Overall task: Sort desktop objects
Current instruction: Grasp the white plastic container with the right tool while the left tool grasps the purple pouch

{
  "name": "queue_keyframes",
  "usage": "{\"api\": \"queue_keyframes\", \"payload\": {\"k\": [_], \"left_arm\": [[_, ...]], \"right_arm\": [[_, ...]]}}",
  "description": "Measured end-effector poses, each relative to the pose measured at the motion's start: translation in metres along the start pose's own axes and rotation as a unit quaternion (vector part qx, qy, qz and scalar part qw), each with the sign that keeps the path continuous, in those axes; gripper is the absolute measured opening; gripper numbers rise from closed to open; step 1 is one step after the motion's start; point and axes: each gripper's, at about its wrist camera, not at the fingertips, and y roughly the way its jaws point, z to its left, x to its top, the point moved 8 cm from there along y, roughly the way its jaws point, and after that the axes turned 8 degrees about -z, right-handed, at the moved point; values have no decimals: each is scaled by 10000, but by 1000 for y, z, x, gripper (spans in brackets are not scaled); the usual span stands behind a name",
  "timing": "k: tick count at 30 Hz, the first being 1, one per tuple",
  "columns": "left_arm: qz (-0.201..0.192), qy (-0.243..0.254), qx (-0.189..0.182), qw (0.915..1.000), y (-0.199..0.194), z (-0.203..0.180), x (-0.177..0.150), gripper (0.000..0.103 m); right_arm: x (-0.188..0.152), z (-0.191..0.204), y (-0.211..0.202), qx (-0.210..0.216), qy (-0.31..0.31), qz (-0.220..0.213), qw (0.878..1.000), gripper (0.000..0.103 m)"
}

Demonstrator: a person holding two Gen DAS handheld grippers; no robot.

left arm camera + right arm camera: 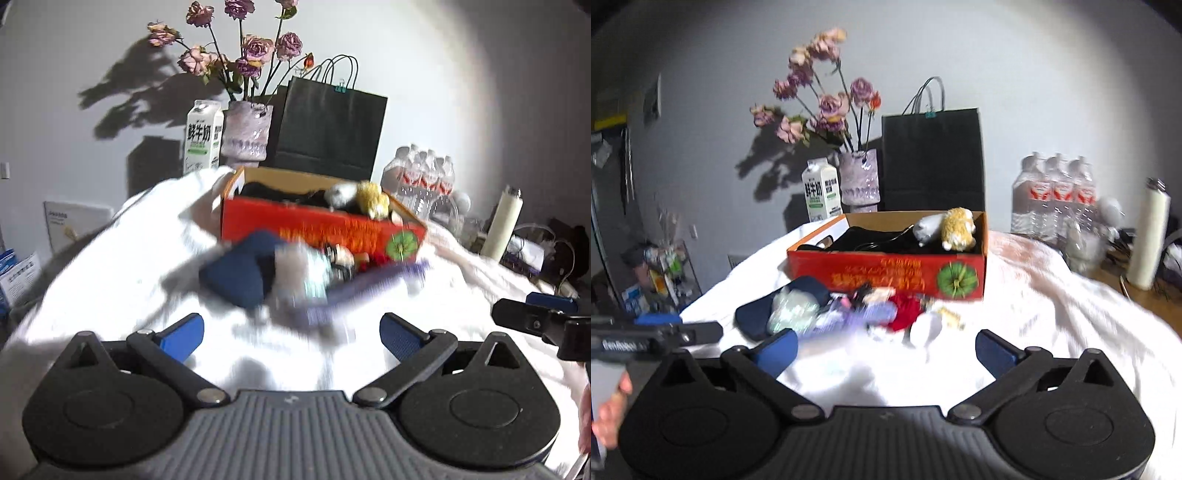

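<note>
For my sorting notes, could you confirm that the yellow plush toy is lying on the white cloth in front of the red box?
Not quite: the yellow plush toy lies inside the red box, at its right end, not on the white cloth in front. The right wrist view shows this.

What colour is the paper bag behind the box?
Black paper bag, clearest in the right wrist view.

Motion blur, hard shadows (dark fisheye corners)

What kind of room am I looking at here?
Probably a lived-in home room: a purple glass vase of dried roses, a white milk carton and a shrink-wrapped pack of water bottles stand against a plain wall.
</note>
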Motion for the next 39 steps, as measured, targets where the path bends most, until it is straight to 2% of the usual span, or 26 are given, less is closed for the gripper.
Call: {"api": "queue_keyframes", "payload": {"k": [3,6,11,16,18,25,27,28,29,33,35,39], "left_arm": [[231,443,-163,9986,-4,-17,-24,103],[55,642,-137,9978,2,-25,-22,103],[-70,517,-237,9984,16,-17,-13,102],[-184,508,-364,9979,32,-8,0,91],[-213,456,-392,9980,38,-2,6,89],[-163,549,-937,9940,51,5,10,82],[-139,459,-1010,9937,55,7,11,76],[-136,437,-1077,9931,58,7,12,73],[-134,438,-1177,9920,61,4,13,72],[-87,686,-1656,9838,75,-21,12,72],[30,820,-1908,9782,85,-37,7,72],[413,821,-2178,9717,105,-56,1,57]], "right_arm": [[-29,6,-2,3,25,370,9993,103],[-35,9,4,-172,-281,471,9983,103],[-40,16,13,-52,-377,441,9983,103],[-47,29,42,90,-635,576,9963,103],[-46,38,58,171,-906,562,9942,103],[-39,69,115,301,-1685,586,9835,103],[-39,72,127,310,-1803,625,9811,98],[-40,71,131,343,-1761,703,9813,85],[-41,68,134,357,-1633,794,9827,82],[-38,50,126,526,-1010,762,9906,81],[-36,43,121,507,-885,744,9920,81],[-37,34,116,364,-944,780,9918,81]]}}
